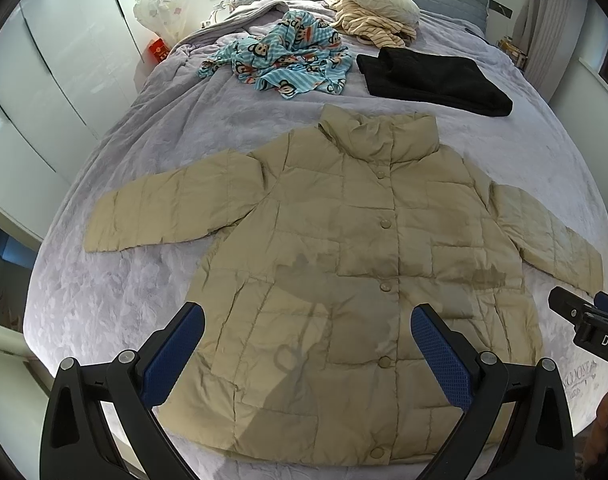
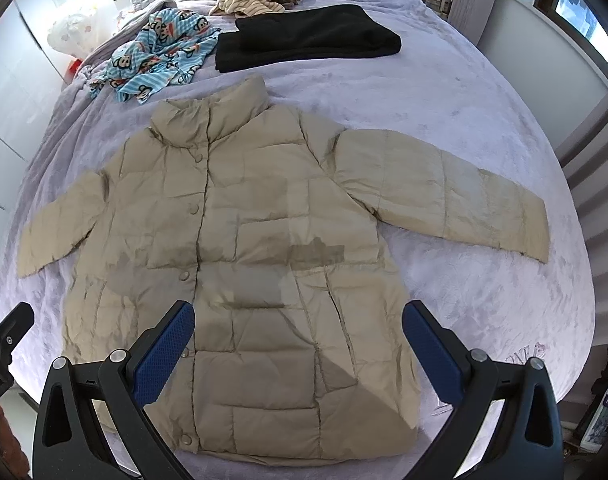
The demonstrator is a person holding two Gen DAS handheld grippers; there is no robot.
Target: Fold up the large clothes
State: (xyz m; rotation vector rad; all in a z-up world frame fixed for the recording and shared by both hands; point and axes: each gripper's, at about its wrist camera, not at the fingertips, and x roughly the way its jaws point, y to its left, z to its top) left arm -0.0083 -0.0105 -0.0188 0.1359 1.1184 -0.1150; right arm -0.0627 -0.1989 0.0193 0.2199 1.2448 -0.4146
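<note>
Two sleeves spread wide, buttons done up, collar away from the cameras: the beige puffer jacket (image 1: pixel 335 264) laid flat, front up, on the lilac bed (image 1: pixel 144 152), hem nearest the near edge. No fold made yet, by the look of it.

Likely trouble from here:
- Slippery, puffy shell; with only the top layer pinched, front panel lifted and back left behind, giving a crooked fold.
- Trapped air in the quilting; folded sleeve or side apt to spring open once let go.
- Hem close to the bed's edge; a careless tug toward the person apt to drag the jacket partly off.
- Uneven pulls from the two sides; button line skewed, body wrinkled.
- Black folded garment (image 1: pixel 431 76) and blue monkey-print cloth (image 1: pixel 280 64) just beyond the collar, apart from it for now; risk of bumping if the jacket gets pushed up the bed.

Left gripper (image 1: pixel 307 354): jaws wide apart, empty, poised above the lower front, hem and button line framed between them in the left wrist view. Right gripper (image 2: pixel 298 350): jaws likewise wide apart, empty, over the lower panel to the right of the buttons. Contact with the fabric not evident on either side.
</note>
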